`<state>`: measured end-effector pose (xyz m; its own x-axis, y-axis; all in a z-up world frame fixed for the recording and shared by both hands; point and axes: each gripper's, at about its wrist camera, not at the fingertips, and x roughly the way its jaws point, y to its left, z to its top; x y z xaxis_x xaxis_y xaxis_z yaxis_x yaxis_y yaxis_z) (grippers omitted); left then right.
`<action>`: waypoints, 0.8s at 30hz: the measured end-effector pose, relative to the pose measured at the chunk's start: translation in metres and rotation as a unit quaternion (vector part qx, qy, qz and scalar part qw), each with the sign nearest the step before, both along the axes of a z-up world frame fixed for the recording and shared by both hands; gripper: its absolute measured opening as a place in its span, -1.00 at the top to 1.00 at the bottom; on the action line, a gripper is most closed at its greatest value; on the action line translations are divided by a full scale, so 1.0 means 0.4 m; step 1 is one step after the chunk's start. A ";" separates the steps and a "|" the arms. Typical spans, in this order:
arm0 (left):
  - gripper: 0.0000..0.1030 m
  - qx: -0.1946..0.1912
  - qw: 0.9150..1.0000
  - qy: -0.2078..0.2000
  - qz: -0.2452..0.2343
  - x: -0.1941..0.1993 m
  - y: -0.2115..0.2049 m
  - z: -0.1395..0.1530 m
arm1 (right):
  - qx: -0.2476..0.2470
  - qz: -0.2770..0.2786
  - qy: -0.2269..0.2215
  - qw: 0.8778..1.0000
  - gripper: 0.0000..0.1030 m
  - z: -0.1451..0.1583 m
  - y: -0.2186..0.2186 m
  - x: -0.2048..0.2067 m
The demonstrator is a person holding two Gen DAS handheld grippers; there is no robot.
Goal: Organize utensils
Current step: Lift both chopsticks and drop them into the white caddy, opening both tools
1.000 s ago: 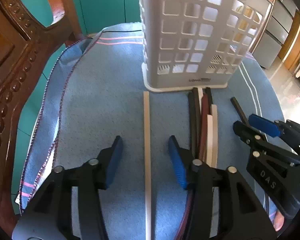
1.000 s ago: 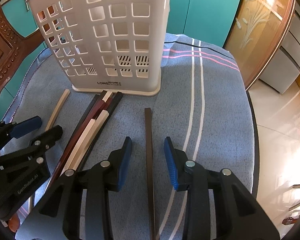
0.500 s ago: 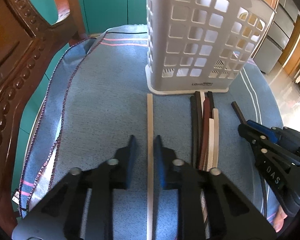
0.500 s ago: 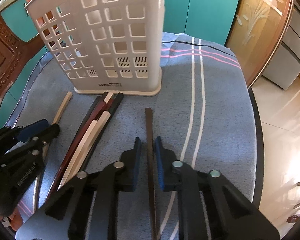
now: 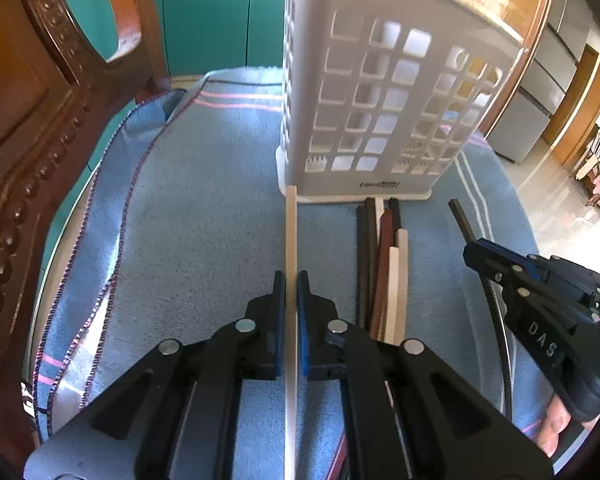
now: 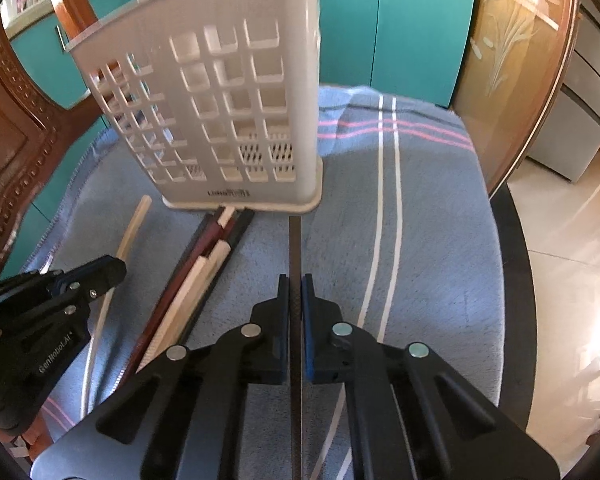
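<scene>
My left gripper (image 5: 291,280) is shut on a cream chopstick (image 5: 291,232) whose tip reaches the base of the white perforated utensil holder (image 5: 380,112). My right gripper (image 6: 295,284) is shut on a dark chopstick (image 6: 295,248) that points at the holder (image 6: 228,112). A bundle of black, dark red and cream chopsticks (image 5: 382,264) lies between the two grippers on the blue cloth; it also shows in the right wrist view (image 6: 204,276). The right gripper shows in the left wrist view (image 5: 484,256), and the left gripper shows in the right wrist view (image 6: 108,270).
A blue striped cloth (image 5: 204,216) covers the round table. A carved wooden chair (image 5: 32,120) stands at the left edge. Teal cabinets (image 6: 416,28) stand behind. The table's dark rim (image 6: 512,280) and the floor lie to the right.
Both grippers have closed from open onto their chopsticks: the left on the cream one, the right on the dark one. Both views have shifted slightly toward the holder.
</scene>
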<state>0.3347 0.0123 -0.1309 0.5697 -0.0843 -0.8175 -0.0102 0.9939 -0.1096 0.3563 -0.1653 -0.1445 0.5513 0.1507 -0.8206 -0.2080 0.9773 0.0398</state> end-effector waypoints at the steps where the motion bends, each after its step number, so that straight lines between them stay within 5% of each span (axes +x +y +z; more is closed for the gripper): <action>1: 0.87 -0.001 1.000 -0.004 -0.001 -0.004 0.003 0.005 | 0.004 0.002 -0.006 1.000 0.87 0.011 -0.004 -0.005; 5: 0.87 -0.032 0.999 -0.033 -0.013 -0.046 0.023 0.073 | 0.027 0.006 -0.033 0.999 0.87 0.068 -0.037 -0.036; 12: 0.87 -0.071 0.988 -0.135 -0.022 -0.159 0.073 0.280 | 0.122 -0.021 -0.121 0.985 0.87 0.275 -0.152 -0.149; 17: 0.87 -0.096 0.973 -0.207 -0.031 -0.187 0.095 0.458 | 0.154 -0.013 -0.173 0.973 0.87 0.407 -0.177 -0.200; 24: 0.87 -0.095 0.949 -0.299 -0.015 -0.130 0.103 0.701 | 0.199 -0.027 -0.291 0.935 0.87 0.654 -0.197 -0.166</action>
<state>0.2828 0.0534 0.1496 0.9227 -0.2208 -0.3162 0.1379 0.9545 -0.2642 0.2900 -0.2439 0.1172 0.9027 0.3397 -0.2641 -0.2586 0.9189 0.2979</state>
